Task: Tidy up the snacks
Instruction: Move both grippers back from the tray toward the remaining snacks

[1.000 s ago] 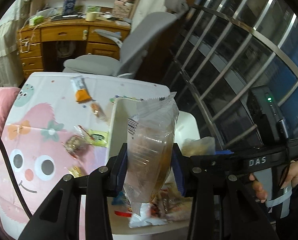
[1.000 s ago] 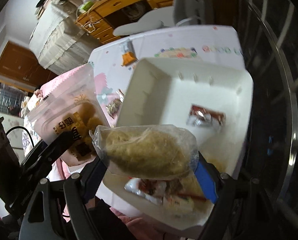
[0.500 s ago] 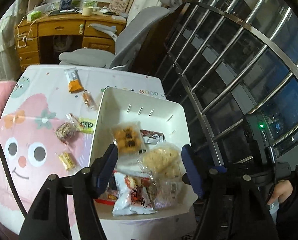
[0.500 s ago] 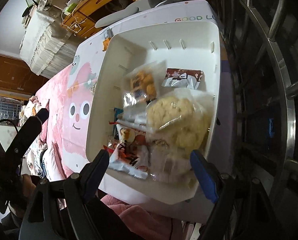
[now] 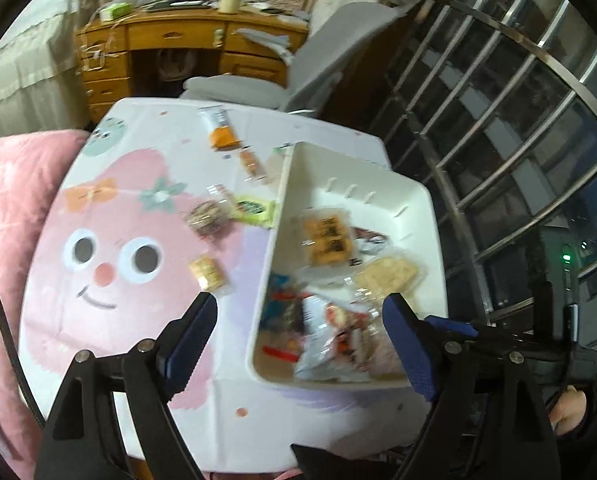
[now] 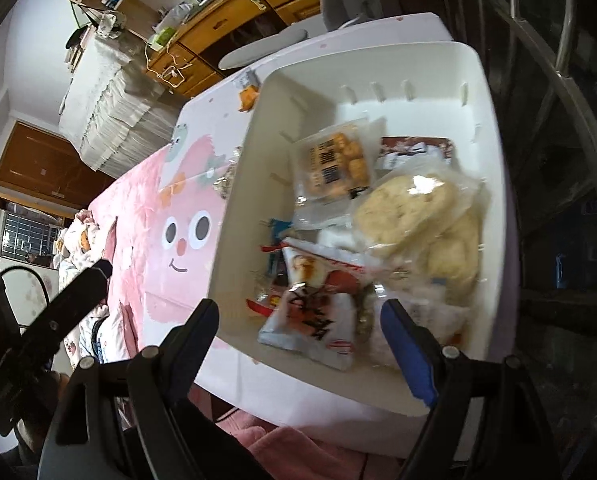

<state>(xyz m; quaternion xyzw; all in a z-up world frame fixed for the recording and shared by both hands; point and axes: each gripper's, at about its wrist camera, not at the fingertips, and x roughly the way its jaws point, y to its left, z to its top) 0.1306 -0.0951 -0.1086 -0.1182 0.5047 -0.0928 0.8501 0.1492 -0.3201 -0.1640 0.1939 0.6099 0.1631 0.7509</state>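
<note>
Left tool (image 5: 300, 312) opening, empty, above white bin (image 5: 282, 216) of snacks, table (image 5: 138, 320)

My table (image 5: 110, 320) wears a pink cartoon-face cloth. On it sits the white bin (image 5: 276, 236), and beside that five loose snacks: an orange packet (image 5: 220, 132), a thin stick (image 5: 250, 162), a green-labelled wrapper (image 5: 254, 208), a brown round one (image 5: 206, 218), possibly nutty, and a yellow square (image 5: 208, 272).

Light: indoor and fairly bright over the white bin (image 6: 494, 168); the window bars (image 5: 498, 92) beside it give onto darkness.
Glare: a highlight on the clear bread bag (image 6: 414, 204) in the bin.
Blur: motion smear on the packets inside the bin, left view.
Distortion: strong fisheye, black corners, bars bowed.
</note>
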